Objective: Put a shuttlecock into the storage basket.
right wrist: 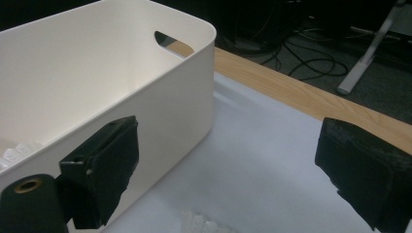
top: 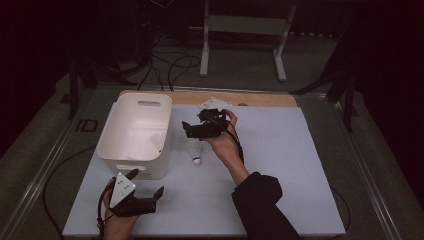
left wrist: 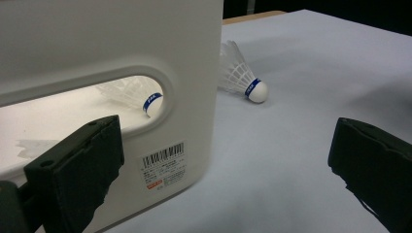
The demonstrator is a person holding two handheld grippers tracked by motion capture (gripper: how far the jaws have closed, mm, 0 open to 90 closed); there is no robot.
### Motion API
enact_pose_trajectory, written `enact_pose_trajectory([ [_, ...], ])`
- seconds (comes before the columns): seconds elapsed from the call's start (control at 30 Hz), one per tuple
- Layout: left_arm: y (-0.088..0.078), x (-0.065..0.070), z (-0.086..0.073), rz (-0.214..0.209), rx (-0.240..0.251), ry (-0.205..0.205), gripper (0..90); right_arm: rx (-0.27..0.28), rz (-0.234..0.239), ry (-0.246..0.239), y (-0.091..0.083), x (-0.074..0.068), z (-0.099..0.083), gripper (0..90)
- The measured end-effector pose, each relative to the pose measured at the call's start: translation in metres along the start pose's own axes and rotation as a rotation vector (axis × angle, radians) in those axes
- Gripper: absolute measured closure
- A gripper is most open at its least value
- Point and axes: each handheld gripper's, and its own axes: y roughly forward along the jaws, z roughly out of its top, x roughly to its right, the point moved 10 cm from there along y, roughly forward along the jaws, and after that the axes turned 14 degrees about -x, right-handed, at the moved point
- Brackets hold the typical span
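Looks approx. halfway: one shuttlecock point(left wrist: 145, 97) already lies inside the white bin point(top: 134, 132), while a 2nd shuttlecock point(top: 195, 152) is left on the desk point(top: 280, 165), just below the right gripper point(top: 192, 129), whose fingers are spread w/ nothing between them. Left gripper point(top: 146, 184) idles, fingers also spread & empty, near the bin's front wall; the shuttlecock on the desk lies on its side, white feather skirt, blue band, white cork tip, well ahead of the left fingers.

White shuttlecock point(left wrist: 243, 80), blue band; white bin point(top: 135, 132)

Dim room, grey floor point(top: 240, 75), black cables point(top: 170, 67), white stand point(top: 245, 25).
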Motion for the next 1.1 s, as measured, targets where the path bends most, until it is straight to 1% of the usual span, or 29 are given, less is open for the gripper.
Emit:
enact_pose_trajectory([
  [0.2,0.000,0.000,0.000,0.000,0.003,-0.002,0.1,-0.006,-0.010,0.002,0.002,0.003,-0.002,8.7],
  [0.37,0.000,0.000,0.000,0.000,0.002,0.000,0.1,-0.024,-0.009,0.018,0.006,0.007,-0.005,8.7],
  [0.8,0.000,0.000,0.000,0.000,0.001,0.003,0.1,-0.061,-0.009,0.033,0.016,0.011,-0.014,8.8],
  [1.1,0.000,0.000,0.000,0.000,0.003,0.001,0.1,-0.095,-0.025,0.044,0.024,0.017,-0.021,9.0],
])
